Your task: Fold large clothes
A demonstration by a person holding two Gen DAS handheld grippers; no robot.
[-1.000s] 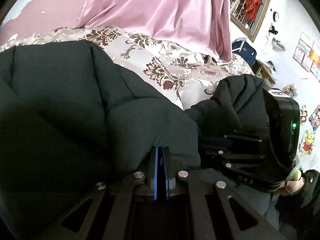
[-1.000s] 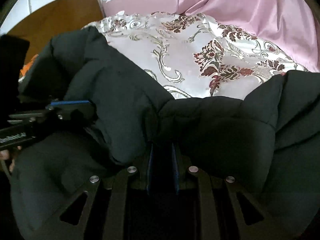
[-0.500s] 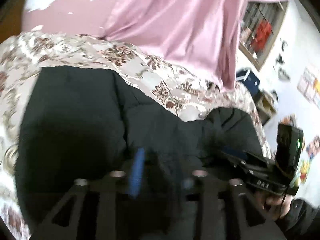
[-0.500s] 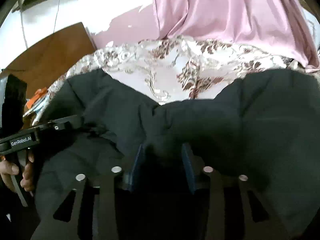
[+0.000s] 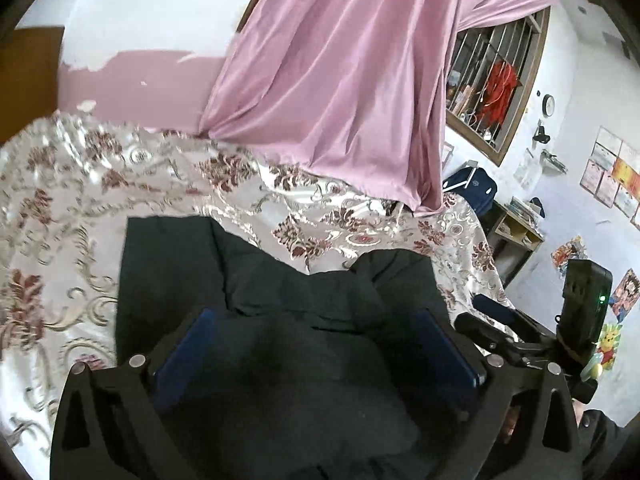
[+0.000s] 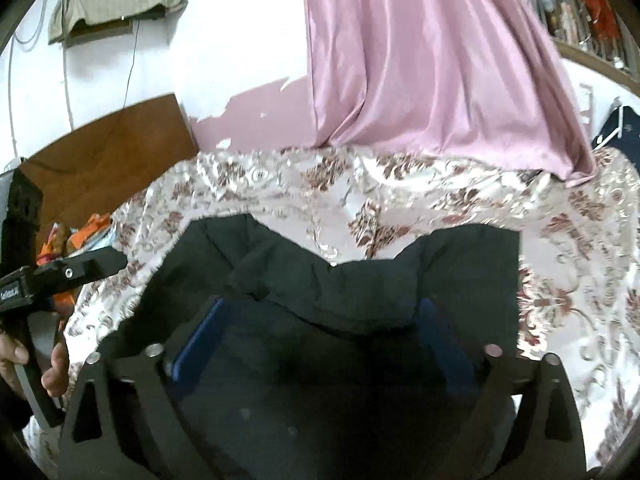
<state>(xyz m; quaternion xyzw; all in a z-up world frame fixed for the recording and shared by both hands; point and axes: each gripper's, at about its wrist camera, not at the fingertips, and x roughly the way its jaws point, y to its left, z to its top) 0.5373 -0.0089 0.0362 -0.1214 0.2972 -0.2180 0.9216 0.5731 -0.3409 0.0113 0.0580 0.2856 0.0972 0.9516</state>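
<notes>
Both grippers letting go of the folded jacket [image 5: 256,304] and lifting off it.

A second ago each pair of jaws was pinched shut on dark cloth; now the left gripper [image 5: 316,340] and right gripper [image 6: 320,328] are opening wide, pads clear of it, so this fold looks laid. The jacket lies on the bedspread [image 5: 60,208]. Left of the jacket, bare bedspread gives room; beyond its far edge, more bedspread up to the curtain [image 5: 352,92]; right of it the bed edge is near, with shelves [image 5: 516,228] past that.
</notes>
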